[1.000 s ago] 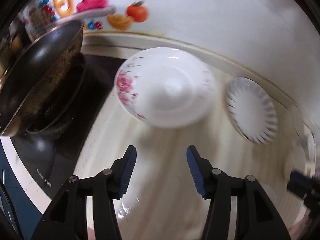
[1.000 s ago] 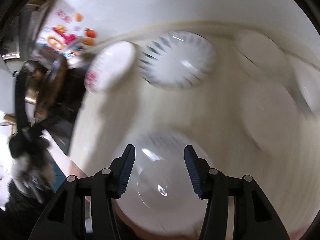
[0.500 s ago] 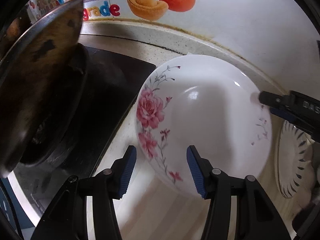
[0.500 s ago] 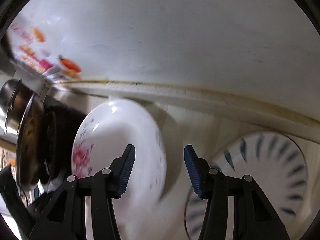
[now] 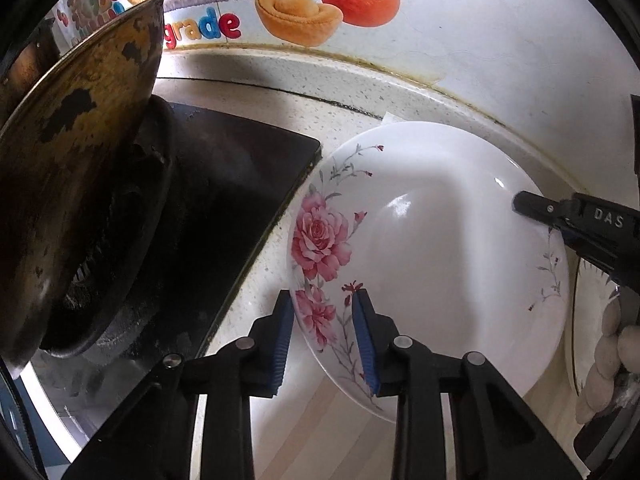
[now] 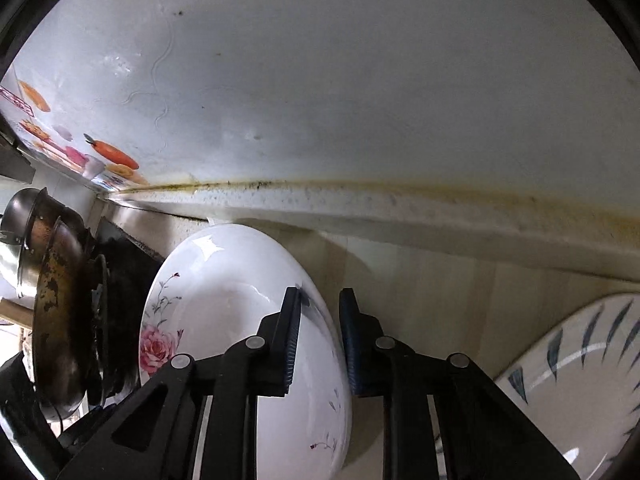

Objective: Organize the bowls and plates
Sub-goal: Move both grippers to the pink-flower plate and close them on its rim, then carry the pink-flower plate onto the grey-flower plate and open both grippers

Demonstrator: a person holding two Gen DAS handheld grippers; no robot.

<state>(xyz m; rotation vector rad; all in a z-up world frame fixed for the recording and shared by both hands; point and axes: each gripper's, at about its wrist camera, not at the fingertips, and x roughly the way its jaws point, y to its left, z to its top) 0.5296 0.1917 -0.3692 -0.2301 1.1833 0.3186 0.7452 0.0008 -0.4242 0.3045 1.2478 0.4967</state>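
Because both grippers pinch the same dish at its thin rim, the main danger, as I judge it, is a slip or a twist.

From the left wrist view, the left gripper (image 5: 322, 322) has just been closing, and its blue pads now clamp the near-left rim of the flowered plate (image 5: 432, 264), one pad outside and one inside, right beside the small pink rose. The plate rests on the pale counter (image 5: 248, 288), just beside the black stove (image 5: 224, 184), where a worn wok (image 5: 72, 184) leans. If the two hands lift at different speed, the glazed rim could slide out of the pads and fall on the counter — or knock against the edge of the stove. This gripper points steeply down at the plate. At the right side of this view the right gripper (image 5: 524, 205) reaches across from the right, its tip on the far-right rim, and part of the person's hand (image 5: 608, 344) shows below it.

From the right wrist view, the right gripper (image 6: 320, 304) has also just been closing; its jaws stand on either side of the rim of the flowered plate (image 6: 224, 304), the left pad inside and the right one outside, and they look pressed on it. It points downward and toward the wall (image 6: 360, 80). A second plate with blue strokes (image 6: 580, 364) lies near on the right — a careless swing could strike it.
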